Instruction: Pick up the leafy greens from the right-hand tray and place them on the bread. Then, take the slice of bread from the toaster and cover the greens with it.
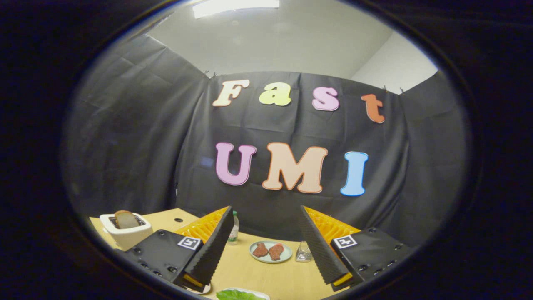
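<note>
My gripper (266, 246) is open, held above the wooden table (266, 277) with nothing between its fingers. Leafy greens (237, 295) lie on a white tray (259, 293) just below the gap between the fingers, mostly cut off. A white toaster (125, 233) stands beyond the left finger, with a slice of bread (126, 219) sticking up out of its slot. Under the left finger the rim of another white plate (204, 289) peeks out; what it holds is hidden.
A pale green plate (270, 251) with two reddish meat pieces sits ahead between the fingers. A small bottle (234, 229) stands by the left fingertip and a clear glass (304, 252) by the right finger. The black booth wall closes the back.
</note>
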A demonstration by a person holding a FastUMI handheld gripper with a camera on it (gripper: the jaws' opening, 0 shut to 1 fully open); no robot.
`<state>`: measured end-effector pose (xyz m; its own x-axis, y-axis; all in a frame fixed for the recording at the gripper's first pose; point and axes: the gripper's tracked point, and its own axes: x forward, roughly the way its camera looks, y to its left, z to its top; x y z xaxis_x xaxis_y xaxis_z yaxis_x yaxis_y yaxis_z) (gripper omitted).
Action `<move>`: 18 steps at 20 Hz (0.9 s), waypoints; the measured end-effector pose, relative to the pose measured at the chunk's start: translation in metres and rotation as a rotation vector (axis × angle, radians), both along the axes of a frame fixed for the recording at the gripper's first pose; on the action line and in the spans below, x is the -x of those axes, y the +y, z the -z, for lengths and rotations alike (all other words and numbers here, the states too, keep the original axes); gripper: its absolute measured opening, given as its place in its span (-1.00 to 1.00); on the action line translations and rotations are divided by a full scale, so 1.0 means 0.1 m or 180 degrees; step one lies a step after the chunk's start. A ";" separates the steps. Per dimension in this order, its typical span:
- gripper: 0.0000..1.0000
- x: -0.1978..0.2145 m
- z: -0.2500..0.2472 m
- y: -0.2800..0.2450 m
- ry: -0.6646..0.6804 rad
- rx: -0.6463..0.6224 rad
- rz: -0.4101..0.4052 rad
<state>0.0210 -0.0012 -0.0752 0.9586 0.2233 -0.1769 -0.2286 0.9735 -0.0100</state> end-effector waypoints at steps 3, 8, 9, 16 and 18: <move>0.98 0.03 0.25 -0.01 0.0168 0.0170 -0.0256; 0.99 0.10 0.66 0.00 0.0441 0.0307 -0.0693; 0.99 0.13 0.74 0.02 0.0498 0.0319 -0.0790; 1.00 0.37 1.40 0.18 0.0968 0.0428 -0.1507; 1.00 0.43 1.60 0.19 0.1083 0.0498 -0.1667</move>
<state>-0.0224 0.0179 -0.2351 0.6140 0.5935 -0.5204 -0.6887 0.7249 0.0141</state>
